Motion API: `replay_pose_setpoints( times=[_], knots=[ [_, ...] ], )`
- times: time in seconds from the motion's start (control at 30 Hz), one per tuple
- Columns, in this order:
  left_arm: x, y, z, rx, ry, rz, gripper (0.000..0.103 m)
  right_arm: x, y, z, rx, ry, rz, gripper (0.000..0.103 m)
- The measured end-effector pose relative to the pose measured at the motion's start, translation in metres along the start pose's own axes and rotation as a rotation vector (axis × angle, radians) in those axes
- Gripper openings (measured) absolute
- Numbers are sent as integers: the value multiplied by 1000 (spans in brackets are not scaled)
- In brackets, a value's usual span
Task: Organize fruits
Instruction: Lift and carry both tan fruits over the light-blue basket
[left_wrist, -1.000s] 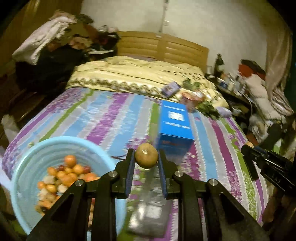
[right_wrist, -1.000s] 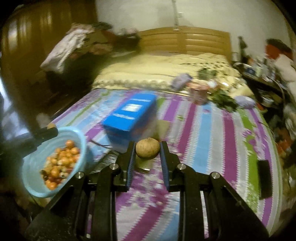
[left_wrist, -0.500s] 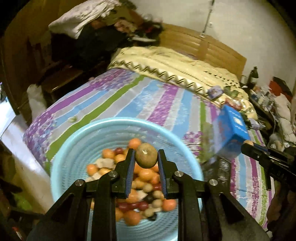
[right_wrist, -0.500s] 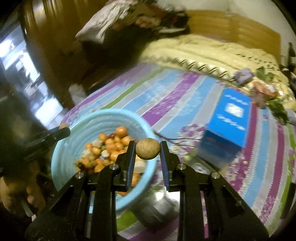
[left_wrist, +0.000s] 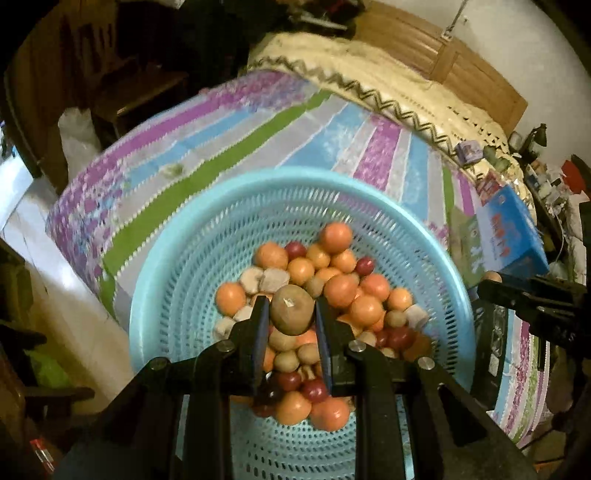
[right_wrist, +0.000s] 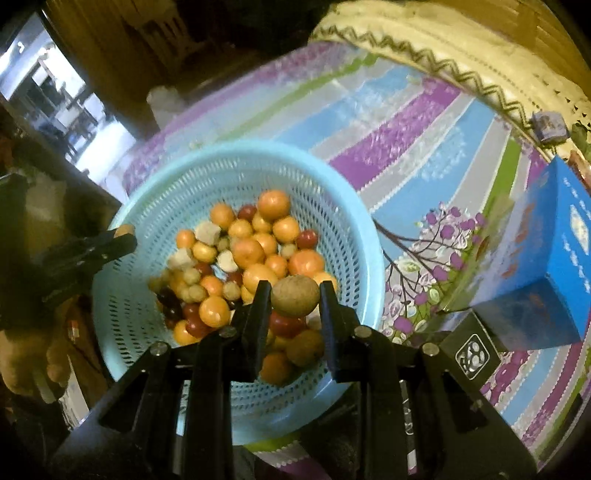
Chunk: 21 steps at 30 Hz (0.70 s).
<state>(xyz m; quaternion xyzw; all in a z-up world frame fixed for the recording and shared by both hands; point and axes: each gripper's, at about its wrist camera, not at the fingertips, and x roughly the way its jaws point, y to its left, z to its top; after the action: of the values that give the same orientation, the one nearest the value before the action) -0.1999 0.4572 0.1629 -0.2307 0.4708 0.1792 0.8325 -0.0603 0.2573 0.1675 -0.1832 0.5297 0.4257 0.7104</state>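
Brown fruit, left: my left claw is clamped shut on a round brown fruit, pinched at its sides between the two pads, sitting at centre frame in the left wrist view.
Brown fruit, right: my right claw is closed the same way on a second brown fruit, at centre frame in the right wrist view.
Basket: pale blue perforated plastic basket stands on the striped bedspread, near the bed's corner, and already carries a heap of orange, red, tan and pale pieces.
Deciding relation: both claws point steeply down with the basket directly under the held fruit; in the left view the heap fills the frame behind the fruit, in the right view the fruit sits over the heap's lower right part, nearer the rim. I judge the left hand more centred over the bowl.
Long axis: neither fruit has a clear one; both look near round.
Other claw: the right claw's tip enters the right edge of the left view; the left one shows at the left edge of the right view, by the rim.
Blue box: lies on the bedspread, apart from the basket, right of frame.
Hard to read: how high each fruit hangs above the heap; the fruits' undersides; the basket's near rim, hidden behind the claw bodies; edges blurred.
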Motion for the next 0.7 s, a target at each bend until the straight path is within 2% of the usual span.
replay_pose_setpoints(
  times=[0.33,0.7],
  knots=[
    [26,6,-5,14,91,-6,24,9,6,8,-31,34,-31,27],
    [34,9,-7,12,102,-13,24,11,10,7,-37,34,-30,27]
  ],
)
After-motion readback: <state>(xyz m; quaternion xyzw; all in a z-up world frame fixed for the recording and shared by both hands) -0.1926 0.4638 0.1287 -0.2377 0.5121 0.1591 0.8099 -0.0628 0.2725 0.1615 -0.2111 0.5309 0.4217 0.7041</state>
